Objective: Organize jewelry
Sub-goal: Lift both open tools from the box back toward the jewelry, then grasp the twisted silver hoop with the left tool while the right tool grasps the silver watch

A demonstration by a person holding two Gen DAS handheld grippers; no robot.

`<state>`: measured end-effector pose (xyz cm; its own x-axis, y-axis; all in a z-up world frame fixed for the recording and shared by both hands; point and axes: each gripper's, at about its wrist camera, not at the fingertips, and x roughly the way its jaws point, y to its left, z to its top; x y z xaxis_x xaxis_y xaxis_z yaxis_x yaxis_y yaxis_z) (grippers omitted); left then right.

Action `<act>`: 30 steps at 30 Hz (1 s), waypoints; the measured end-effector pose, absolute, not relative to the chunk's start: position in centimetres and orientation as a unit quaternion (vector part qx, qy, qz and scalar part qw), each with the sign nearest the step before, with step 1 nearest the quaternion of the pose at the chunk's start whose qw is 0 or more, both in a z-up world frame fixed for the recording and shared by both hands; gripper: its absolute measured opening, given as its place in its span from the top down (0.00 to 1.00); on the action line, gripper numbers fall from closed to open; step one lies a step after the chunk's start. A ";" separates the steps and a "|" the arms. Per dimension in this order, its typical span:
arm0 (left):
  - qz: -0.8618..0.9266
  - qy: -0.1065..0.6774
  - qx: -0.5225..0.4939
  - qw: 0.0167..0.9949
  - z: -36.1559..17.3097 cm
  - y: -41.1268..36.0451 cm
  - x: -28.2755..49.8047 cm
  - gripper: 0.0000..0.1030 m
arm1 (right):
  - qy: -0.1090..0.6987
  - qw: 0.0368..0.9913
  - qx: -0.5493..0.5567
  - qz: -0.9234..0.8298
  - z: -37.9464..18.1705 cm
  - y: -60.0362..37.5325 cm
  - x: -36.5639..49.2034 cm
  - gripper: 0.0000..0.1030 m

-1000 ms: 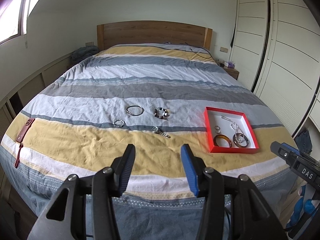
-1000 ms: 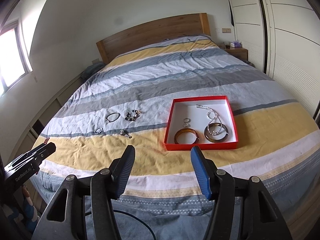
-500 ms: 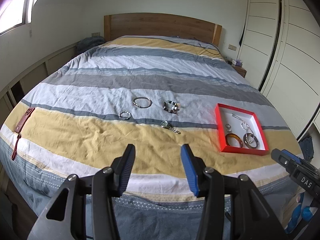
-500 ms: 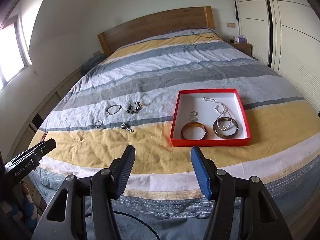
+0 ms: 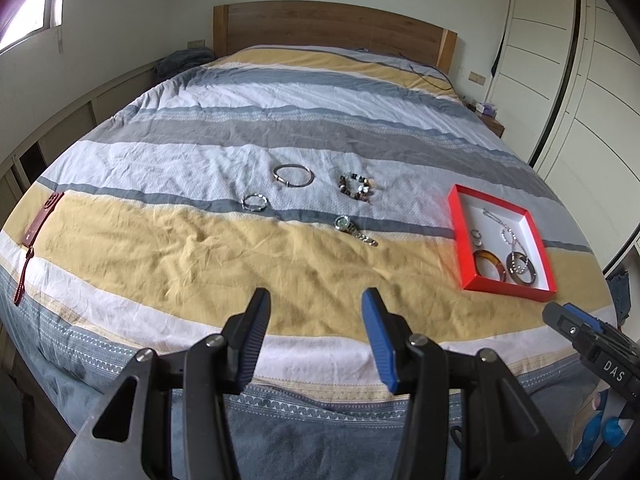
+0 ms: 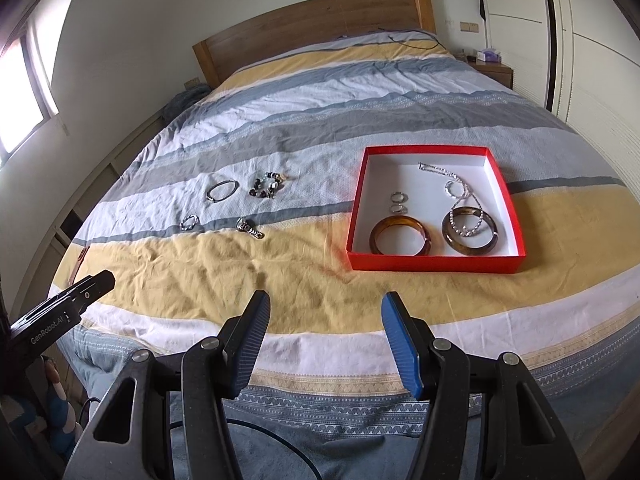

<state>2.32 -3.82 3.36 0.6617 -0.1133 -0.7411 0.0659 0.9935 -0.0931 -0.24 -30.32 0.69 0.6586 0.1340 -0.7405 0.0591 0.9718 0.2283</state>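
Both tools empty, pads apart, over foot edge of bed; jewelry partly boxed, partly loose.

Left wrist view: left tool has jaws apart w/ nothing between, above the bed near its foot edge; wide bare yellow stripe lies between tool and the loose pieces. Loose: silver bangle, beaded bracelet, small ring-like piece, watch, all well apart. Red box sits near bed's right edge; amber bangle in it, small items hard to make out. Right tool's tip cut off at frame edge. Right wrist view: right tool also apart, empty, red box straight ahead; dark bangle w/ chain over it. Left tool only partly in frame, lower left.
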 end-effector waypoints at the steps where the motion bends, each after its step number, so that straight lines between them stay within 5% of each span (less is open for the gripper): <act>1: -0.047 0.412 -0.029 0.909 3.0 -3.8 2.5 0.56 | 0.415 0.902 0.117 0.021 0.5 -30.2 -0.1 0.44; 30: -0.007 0.482 -0.081 0.872 -5.7 3.4 14.4 0.56 | 0.478 0.866 0.044 0.142 -6.2 -22.5 12.6 0.44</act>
<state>14.35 3.40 -5.73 0.5344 -0.0904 -0.8404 -0.0665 0.9867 -0.1484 12.59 -22.45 -6.15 0.5027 0.2878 -0.8152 -0.2039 0.9558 0.2117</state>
